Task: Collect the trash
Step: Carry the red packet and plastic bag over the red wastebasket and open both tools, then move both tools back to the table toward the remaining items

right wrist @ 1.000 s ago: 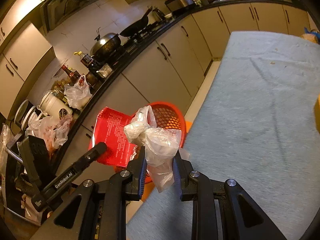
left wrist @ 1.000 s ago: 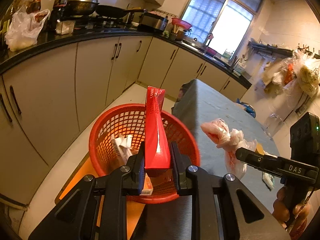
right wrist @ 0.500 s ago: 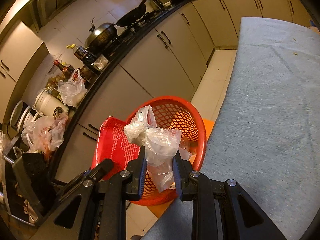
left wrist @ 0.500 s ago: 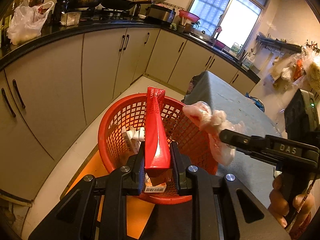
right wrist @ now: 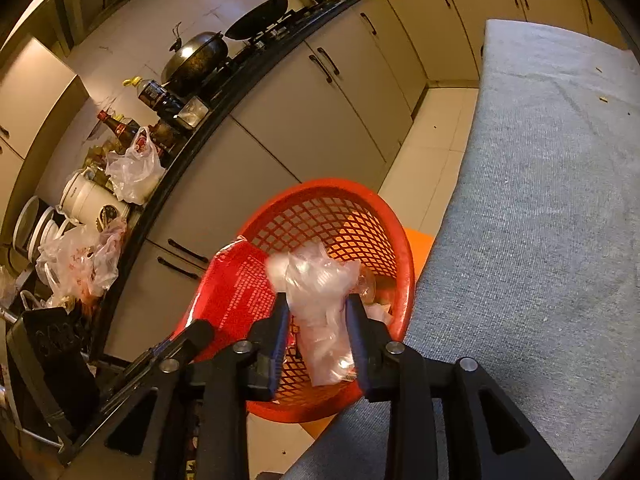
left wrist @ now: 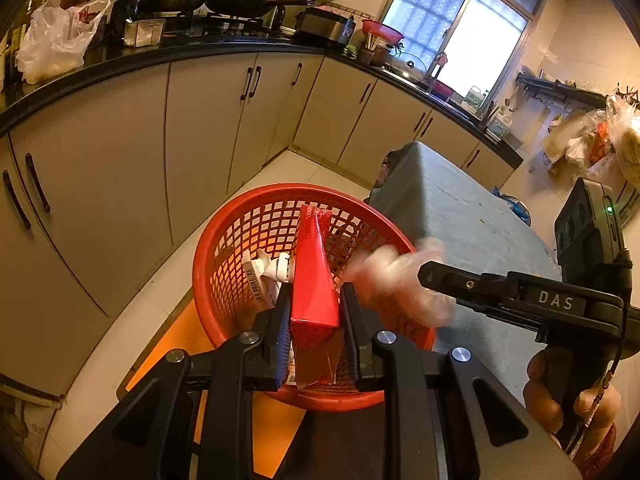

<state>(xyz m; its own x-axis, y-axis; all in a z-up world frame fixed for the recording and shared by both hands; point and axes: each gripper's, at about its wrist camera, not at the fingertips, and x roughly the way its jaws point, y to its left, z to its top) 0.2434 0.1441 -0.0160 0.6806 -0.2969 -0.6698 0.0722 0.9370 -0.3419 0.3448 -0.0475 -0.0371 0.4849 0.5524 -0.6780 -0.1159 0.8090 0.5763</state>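
Note:
A red mesh basket (left wrist: 224, 256) stands on the floor beside the grey table; it also shows in the right wrist view (right wrist: 404, 248). My left gripper (left wrist: 315, 304) is shut on a flat red carton (left wrist: 312, 276) and holds it over the basket, tip pointing inside. My right gripper (right wrist: 318, 312) is shut on a crumpled clear plastic bag (right wrist: 320, 300), held above the basket's near rim. From the left wrist view the bag (left wrist: 394, 280) looks blurred. The red carton (right wrist: 236, 292) shows left of the bag in the right wrist view. Paper scraps (left wrist: 264, 272) lie in the basket.
The grey cloth-covered table (right wrist: 540, 200) runs along the right. Cream cabinets (left wrist: 120, 152) under a black counter (left wrist: 120, 56) curve round the left and back, with pans, bottles and plastic bags on top. An orange mat (left wrist: 180, 332) lies under the basket.
Both grippers have moved lower and closer over the basket. The right gripper has carried the plastic bag from above the table to above the basket rim. The carton's tip is now inside the basket.

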